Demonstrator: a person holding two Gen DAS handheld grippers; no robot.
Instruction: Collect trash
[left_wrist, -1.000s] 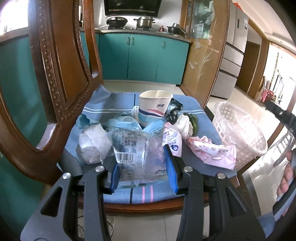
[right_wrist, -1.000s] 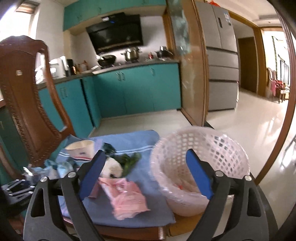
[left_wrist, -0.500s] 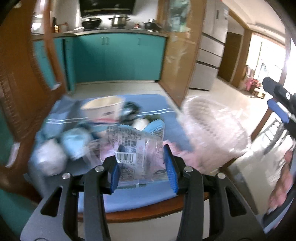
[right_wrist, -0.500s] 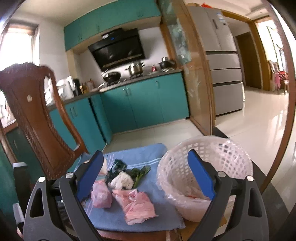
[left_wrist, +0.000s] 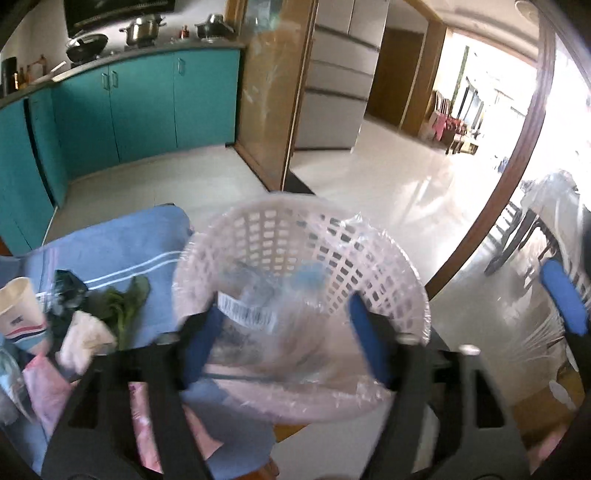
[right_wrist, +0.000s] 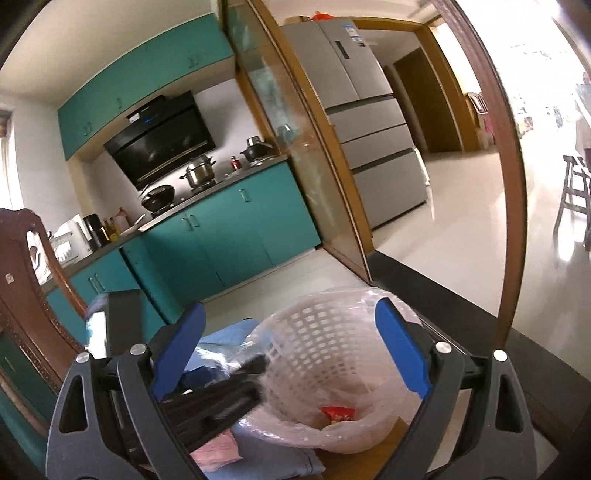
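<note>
A pale pink lattice basket (left_wrist: 369, 258) lined with clear film stands on the blue cloth (left_wrist: 122, 243). My left gripper (left_wrist: 284, 343) is over its near rim, its jaws spread wide, and the clear barcode wrapper (left_wrist: 255, 321) hangs blurred between them, seemingly loose. More trash lies to the left: a paper cup (left_wrist: 18, 310), green leaves (left_wrist: 122, 302), a white wad (left_wrist: 85, 336), a pink wrapper (left_wrist: 48, 387). My right gripper (right_wrist: 291, 354) is open and empty above the basket (right_wrist: 332, 339), which holds a red scrap (right_wrist: 338, 413).
A carved wooden chair back (right_wrist: 22, 295) stands at the left. Teal kitchen cabinets (right_wrist: 229, 229) and a grey fridge (right_wrist: 369, 122) are behind. The left gripper's black body (right_wrist: 214, 398) reaches over the basket's left rim. Bare tiled floor lies to the right.
My left gripper swung right from the trash pile to over the basket and its jaws opened wide, loosening the clear wrapper. My right gripper rose and tilted up.
</note>
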